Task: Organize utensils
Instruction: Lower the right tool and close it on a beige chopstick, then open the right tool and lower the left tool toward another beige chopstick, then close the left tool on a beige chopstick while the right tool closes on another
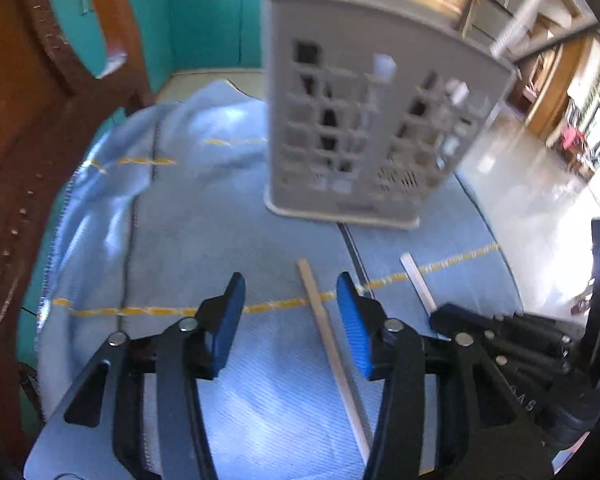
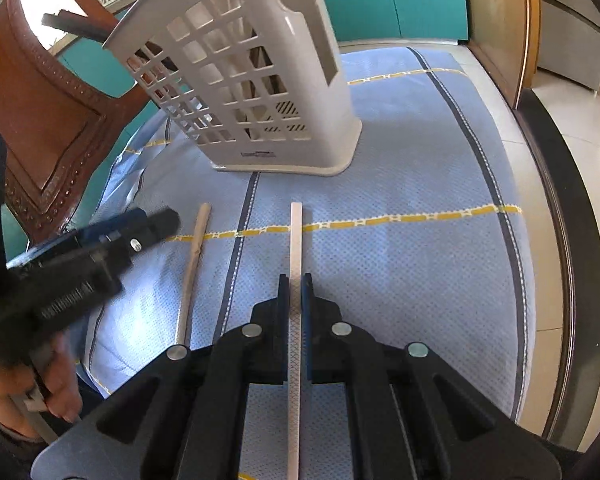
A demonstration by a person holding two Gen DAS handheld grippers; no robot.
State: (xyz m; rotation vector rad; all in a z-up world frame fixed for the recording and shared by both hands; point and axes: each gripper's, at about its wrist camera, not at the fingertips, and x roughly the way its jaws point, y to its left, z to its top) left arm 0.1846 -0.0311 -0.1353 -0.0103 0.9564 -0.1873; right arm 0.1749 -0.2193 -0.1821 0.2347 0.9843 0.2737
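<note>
A white slotted utensil holder (image 1: 372,120) (image 2: 256,80) stands on the blue cloth (image 1: 220,240) (image 2: 400,248) with several utensils inside. My right gripper (image 2: 296,280) is shut on a white flat stick (image 2: 296,248), which lies low over the cloth; the stick's tip also shows in the left wrist view (image 1: 418,280). A wooden chopstick (image 1: 324,320) (image 2: 194,264) lies on the cloth to its left. My left gripper (image 1: 292,292) is open, with the chopstick between its fingers near the right pad. It also shows in the right wrist view (image 2: 156,220).
A brown leather chair (image 1: 28,120) (image 2: 48,120) stands at the left by the cloth. Teal cabinets (image 1: 204,20) are behind the holder. The table's dark edge (image 2: 560,200) runs along the right, with tiled floor (image 1: 520,184) beyond.
</note>
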